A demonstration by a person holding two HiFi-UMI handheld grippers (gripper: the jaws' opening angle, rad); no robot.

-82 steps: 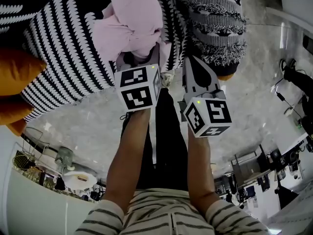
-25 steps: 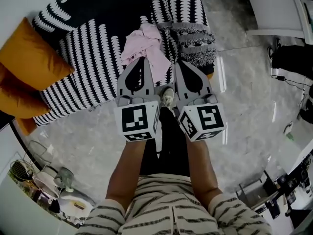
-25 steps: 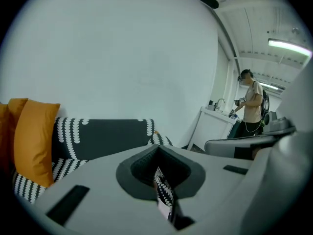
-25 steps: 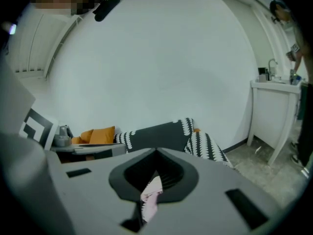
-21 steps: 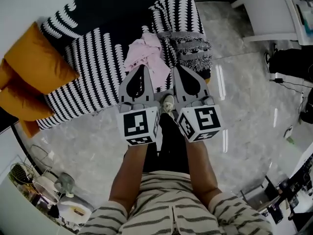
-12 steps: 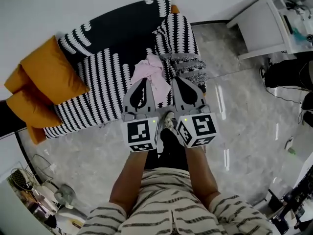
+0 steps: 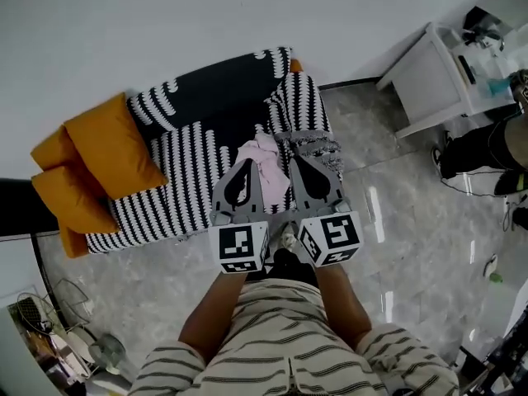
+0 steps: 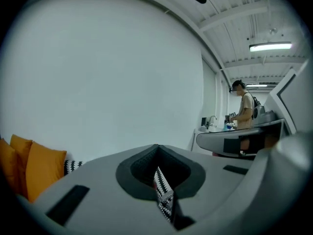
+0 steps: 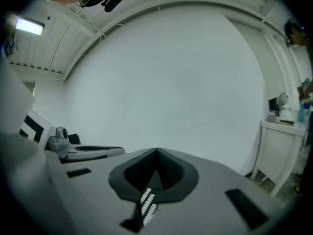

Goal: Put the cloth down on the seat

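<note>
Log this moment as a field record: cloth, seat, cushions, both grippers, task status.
cloth: pink cloth, crumpled, lying on the seat, held by neither gripper
seat: sofa with a black-and-white striped cover
cushions: orange cushions piled at the sofa's left end in the head view
left gripper: jaws shut, empty
right gripper: jaws shut, empty, beside the left one
task status: cloth looks already put down

A mock living-room corner in a lab hall: a black-and-white patterned fabric sofa point(image 7: 190, 151) with orange square cushions point(image 7: 111, 147) at its end, glossy grey stone floor point(image 7: 396, 229) before it, a white work table point(image 7: 421, 68) beside it, a strip light point(image 8: 270, 47) overhead.
</note>
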